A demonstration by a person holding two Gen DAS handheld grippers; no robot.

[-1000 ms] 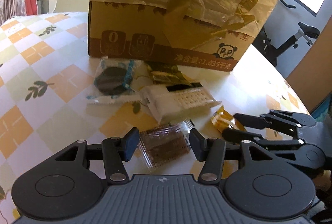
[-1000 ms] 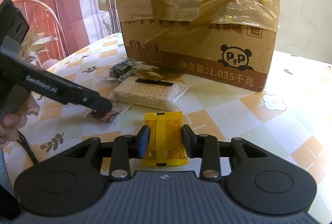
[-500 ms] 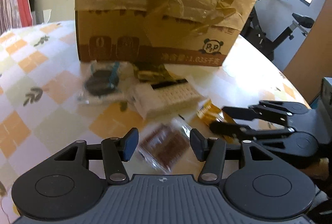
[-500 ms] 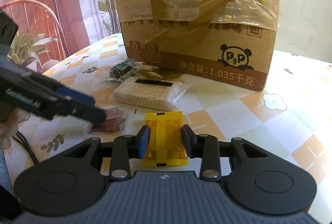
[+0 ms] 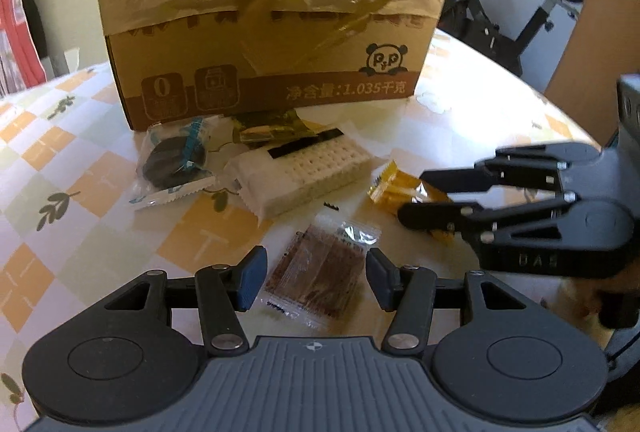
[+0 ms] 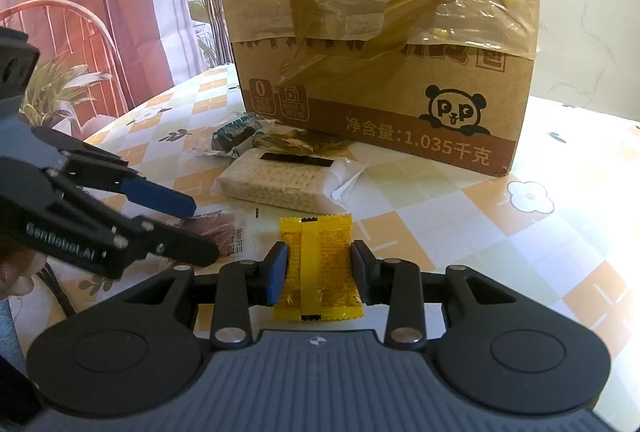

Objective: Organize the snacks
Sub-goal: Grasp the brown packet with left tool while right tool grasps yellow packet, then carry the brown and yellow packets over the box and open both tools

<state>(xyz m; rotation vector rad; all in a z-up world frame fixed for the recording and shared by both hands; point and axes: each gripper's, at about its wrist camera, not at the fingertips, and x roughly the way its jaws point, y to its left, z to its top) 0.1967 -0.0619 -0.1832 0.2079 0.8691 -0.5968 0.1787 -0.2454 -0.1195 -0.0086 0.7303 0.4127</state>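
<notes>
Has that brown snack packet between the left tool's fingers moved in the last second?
Cannot tell. The brown packet looks turned, but the cardboard box shifts in that view too. In the right view, it appears roughly where it was.

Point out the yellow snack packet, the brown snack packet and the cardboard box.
yellow snack packet (image 6: pixel 317 268), right wrist view, centre seam.
brown snack packet (image 5: pixel 320 274), left wrist view, middle.
cardboard box (image 6: pixel 384 72), right wrist view, front face.

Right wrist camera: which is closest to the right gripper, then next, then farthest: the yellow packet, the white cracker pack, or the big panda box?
1. Yellow snack packet: lying between the jaws of the right gripper.
2. White cracker pack: farther back, slightly left.
3. Cardboard panda box: farthest, standing behind the snacks.
</notes>
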